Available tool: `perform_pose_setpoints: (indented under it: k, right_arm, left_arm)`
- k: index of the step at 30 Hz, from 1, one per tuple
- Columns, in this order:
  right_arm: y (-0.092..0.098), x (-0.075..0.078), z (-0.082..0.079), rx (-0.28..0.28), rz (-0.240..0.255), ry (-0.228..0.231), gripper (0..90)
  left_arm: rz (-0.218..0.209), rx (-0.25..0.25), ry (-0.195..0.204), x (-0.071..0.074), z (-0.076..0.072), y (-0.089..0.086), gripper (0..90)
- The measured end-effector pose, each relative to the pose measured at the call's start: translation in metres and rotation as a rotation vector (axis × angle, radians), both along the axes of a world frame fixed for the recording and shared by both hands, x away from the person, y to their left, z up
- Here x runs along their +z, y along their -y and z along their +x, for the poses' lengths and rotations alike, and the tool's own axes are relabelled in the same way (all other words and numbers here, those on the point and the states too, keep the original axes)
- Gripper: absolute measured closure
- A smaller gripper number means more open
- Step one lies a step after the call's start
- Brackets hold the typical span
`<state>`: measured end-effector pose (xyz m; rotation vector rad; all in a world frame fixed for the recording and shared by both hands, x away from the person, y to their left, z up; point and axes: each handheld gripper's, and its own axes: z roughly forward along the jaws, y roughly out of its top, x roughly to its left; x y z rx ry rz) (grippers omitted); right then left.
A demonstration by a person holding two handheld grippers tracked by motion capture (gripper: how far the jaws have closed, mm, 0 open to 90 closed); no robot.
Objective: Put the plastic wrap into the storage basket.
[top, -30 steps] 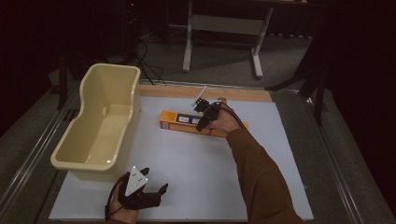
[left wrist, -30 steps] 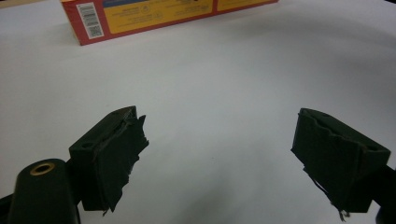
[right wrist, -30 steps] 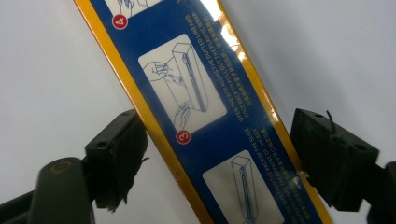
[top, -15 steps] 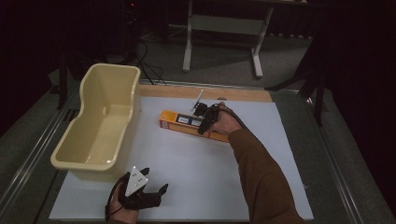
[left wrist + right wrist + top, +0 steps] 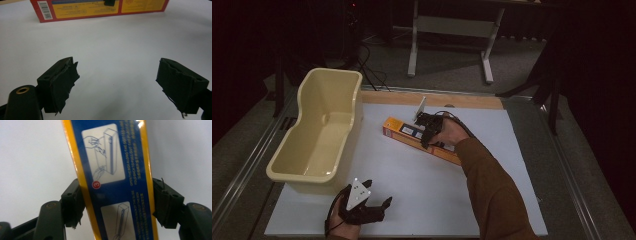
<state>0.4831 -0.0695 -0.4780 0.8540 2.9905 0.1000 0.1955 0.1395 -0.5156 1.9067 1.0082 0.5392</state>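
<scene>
Right gripper fingers just closed on long box, ends cut off.

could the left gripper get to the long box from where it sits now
Probably yes: the left gripper has its jaws open, with bare white table between it and the long box. The right gripper already clamps the box.

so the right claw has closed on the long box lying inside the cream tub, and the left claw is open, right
Not quite: the long box lies on the white table, outside the cream tub, as the high view shows. The right claw has just been closing and presses both sides of the box; the left claw is open.
</scene>
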Motion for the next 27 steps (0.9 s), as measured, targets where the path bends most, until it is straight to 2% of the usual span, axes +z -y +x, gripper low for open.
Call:
perform_pose_setpoints:
  k: [4, 7, 9, 13, 17, 20, 22, 24, 27]
  right_arm:
    - [0.0, 0.0, -0.003, 0.107, 0.02, 0.035, 36.6]
    - [0.004, -0.001, -0.003, 0.12, 0.051, 0.037, 36.7]
    - [0.003, -0.001, -0.004, 0.141, 0.045, 0.046, 37.2]
    - [0.002, -0.001, -0.003, 0.136, 0.043, 0.046, 37.3]
    - [0.002, -0.001, -0.004, 0.114, 0.047, 0.045, 37.6]
    - [-0.004, 0.0, -0.005, 0.004, 0.051, 0.001, 38.8]
    - [-0.005, 0.0, -0.004, -0.013, 0.062, -0.015, 38.9]
    - [-0.009, 0.001, -0.004, -0.066, 0.079, -0.053, 39.3]
    - [-0.011, 0.001, -0.003, -0.113, 0.114, -0.074, 39.5]
  left_arm:
    - [0.003, -0.002, -0.001, 0.0, 0.0, 0.001, 15.6]
    - [0.004, -0.004, -0.001, 0.0, 0.0, 0.001, 15.6]
    - [0.005, -0.005, -0.002, -0.001, 0.0, 0.001, 15.6]
    - [0.006, -0.006, -0.002, -0.001, 0.0, 0.002, 15.6]
    - [0.01, -0.008, -0.002, -0.001, 0.001, 0.003, 15.6]
    - [0.005, -0.005, 0.0, 0.0, 0.0, 0.002, 15.6]
    - [0.006, -0.005, -0.001, 0.0, 0.001, 0.002, 15.6]
    - [0.007, -0.006, 0.0, 0.0, 0.0, 0.001, 15.7]
    - [0.005, -0.003, -0.001, 0.0, 0.0, 0.001, 15.7]
